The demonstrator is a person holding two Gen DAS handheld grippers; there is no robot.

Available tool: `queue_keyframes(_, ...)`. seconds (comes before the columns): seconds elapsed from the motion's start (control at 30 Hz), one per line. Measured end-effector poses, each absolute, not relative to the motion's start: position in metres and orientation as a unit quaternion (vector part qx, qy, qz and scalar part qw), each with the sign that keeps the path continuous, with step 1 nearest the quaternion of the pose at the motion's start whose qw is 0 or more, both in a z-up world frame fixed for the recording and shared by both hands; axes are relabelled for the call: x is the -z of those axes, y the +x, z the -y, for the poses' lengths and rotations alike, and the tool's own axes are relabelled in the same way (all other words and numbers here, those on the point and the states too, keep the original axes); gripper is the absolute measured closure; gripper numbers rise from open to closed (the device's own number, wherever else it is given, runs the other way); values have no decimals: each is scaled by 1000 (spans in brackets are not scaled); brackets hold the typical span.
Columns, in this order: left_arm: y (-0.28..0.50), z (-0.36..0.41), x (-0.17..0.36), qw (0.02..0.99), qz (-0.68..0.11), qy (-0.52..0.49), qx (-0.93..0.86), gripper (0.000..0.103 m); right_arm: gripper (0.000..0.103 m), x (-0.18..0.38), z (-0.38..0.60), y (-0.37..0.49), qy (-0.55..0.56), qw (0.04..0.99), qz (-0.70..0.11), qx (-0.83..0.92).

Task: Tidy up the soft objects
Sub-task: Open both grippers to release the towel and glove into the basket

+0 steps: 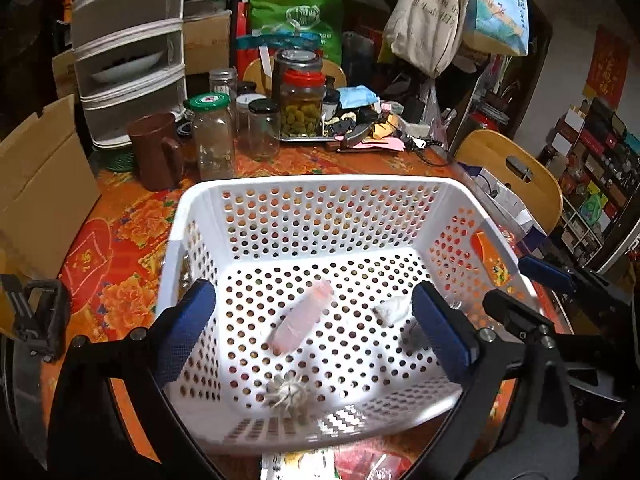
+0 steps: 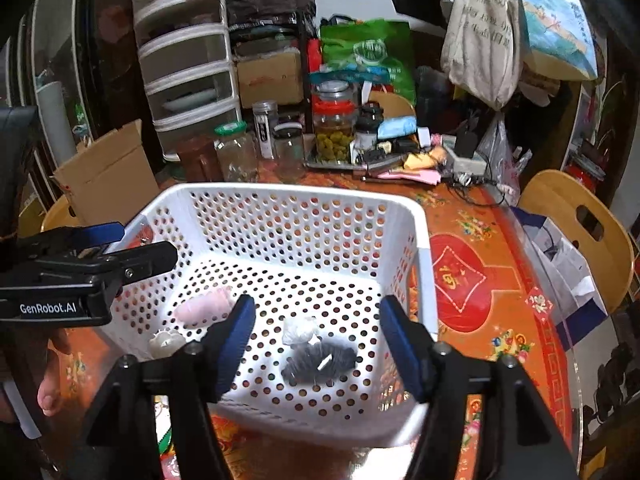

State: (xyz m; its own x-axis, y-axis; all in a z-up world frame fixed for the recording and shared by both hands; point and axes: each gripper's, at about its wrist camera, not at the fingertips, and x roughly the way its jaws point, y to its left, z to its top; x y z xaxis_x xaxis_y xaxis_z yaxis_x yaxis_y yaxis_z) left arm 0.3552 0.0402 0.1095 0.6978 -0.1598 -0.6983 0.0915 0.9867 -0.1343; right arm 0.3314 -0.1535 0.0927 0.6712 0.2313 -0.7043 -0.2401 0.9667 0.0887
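Observation:
A white perforated basket [image 1: 320,184] [image 2: 296,196] stands on the orange flowered table. Inside lie a pink soft oblong [image 1: 304,318] [image 2: 204,306], a cream spiky ball [image 1: 289,393] [image 2: 165,343], a small white soft lump [image 1: 392,309] [image 2: 300,330] and a dark fuzzy piece [image 2: 320,362]. My left gripper [image 1: 316,332] is open and empty above the basket's near side. My right gripper [image 2: 318,344] is open and empty above the dark piece. In the right wrist view the left gripper's fingers [image 2: 120,258] reach over the basket's left rim.
Glass jars [image 1: 214,136], a brown mug [image 1: 156,152], a cardboard box [image 1: 40,192] and a plastic drawer unit [image 1: 128,48] stand behind the basket. Clutter and cables [image 2: 420,160] lie at the back right. A wooden chair [image 2: 580,220] stands at the right.

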Motion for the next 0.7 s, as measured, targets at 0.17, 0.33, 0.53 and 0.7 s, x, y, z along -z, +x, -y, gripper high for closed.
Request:
queue_keyframes(0.17, 302, -48, -126, 930, -358, -38, 76, 5, 31, -105, 158, 296, -11, 922, -363, -138)
queue_keyframes(0.33, 232, -62, -140, 944, -319, -34, 72, 5, 30, -103, 173, 250, -7, 925, -352, -144)
queue_keyframes(0.53, 160, -80, -109, 943, -326, -57, 41, 0, 29, -65, 201, 181, 43, 922, -364, -127)
queue_keyframes(0.7, 126, -74, -50, 928, -362, -68, 49, 0, 29, -31, 193, 134, 76, 913, -375, -143)
